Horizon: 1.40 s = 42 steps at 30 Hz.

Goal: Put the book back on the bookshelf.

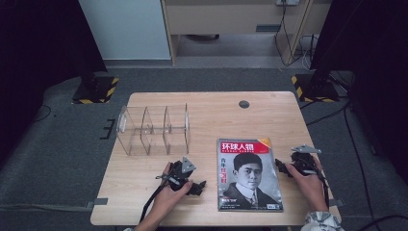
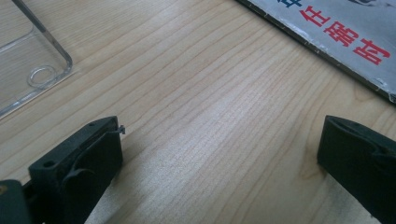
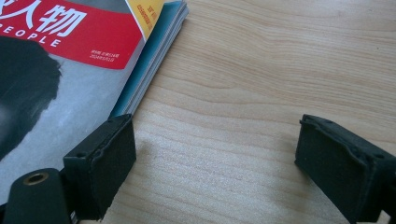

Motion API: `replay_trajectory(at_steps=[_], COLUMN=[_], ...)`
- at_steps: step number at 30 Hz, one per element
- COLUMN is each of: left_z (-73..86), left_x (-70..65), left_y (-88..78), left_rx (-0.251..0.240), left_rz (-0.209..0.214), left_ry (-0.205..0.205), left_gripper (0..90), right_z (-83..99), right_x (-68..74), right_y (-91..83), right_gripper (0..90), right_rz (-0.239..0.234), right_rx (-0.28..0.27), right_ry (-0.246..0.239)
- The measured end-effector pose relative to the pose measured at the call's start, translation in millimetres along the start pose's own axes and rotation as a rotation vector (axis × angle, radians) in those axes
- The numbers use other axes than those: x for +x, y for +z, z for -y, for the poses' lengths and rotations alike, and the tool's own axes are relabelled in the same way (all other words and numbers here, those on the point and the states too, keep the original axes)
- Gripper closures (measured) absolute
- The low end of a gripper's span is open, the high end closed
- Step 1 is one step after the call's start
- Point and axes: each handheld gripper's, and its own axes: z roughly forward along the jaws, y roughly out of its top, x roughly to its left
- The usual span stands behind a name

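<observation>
From where I sit, my left hand-held gripper (image 1: 198, 186) rests low on the pale wooden tabletop (image 1: 207, 115) just left of the glossy magazine with a red masthead and a portrait on its cover (image 1: 249, 174), its jaws spread wide with nothing but bare wood between them. My right hand-held gripper (image 1: 280, 166) sits just off the magazine's right edge, jaws likewise spread and holding nothing; in the right gripper view one jaw stands close over the cover's corner, though I can't quite tell whether it touches the paper. The magazine lies flat, face up, at the near right of the tabletop between my two hands. I judge the step is getting a hold on it, so I'd slide one jaw under the stacked page edges from the right, keep the gripper low and nearly level, and close slowly so the cover doesn't buckle, using the left to steady the spine side. Farther back on the left stands the clear acrylic rack with upright dividers (image 1: 153, 129), its slots empty as far as I can see.
</observation>
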Motion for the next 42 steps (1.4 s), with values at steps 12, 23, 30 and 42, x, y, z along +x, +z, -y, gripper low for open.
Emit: replay_trajectory(at_steps=[12, 23, 30, 42], left_z=[-7.3, -39.3, -32.8, -26.8], left_x=[-13.6, -38.2, -51.1, -54.9], left_y=[-5.1, 7.9, 5.7, 16.7], left_rx=[-0.045, -0.046, -0.099, -0.062], left_rz=[0.075, 0.107, 0.143, 0.146], left_ry=[0.033, 0.072, 0.103, 0.045], left_gripper=[5.4, 10.5, 16.8, 19.4], right_z=[0.0, -5.9, -10.3, -14.5], right_x=[-0.3, 0.4, 10.4, 32.5], right_y=[-0.4, -14.4, -14.1, -6.9], right_gripper=[12.8, 18.0, 18.3, 19.0], right_rz=[-0.002, 0.004, -0.038, -0.184], right_rx=[0.000, -0.062, -0.064, -0.029], right_ry=[-0.003, 0.000, -0.024, -0.081])
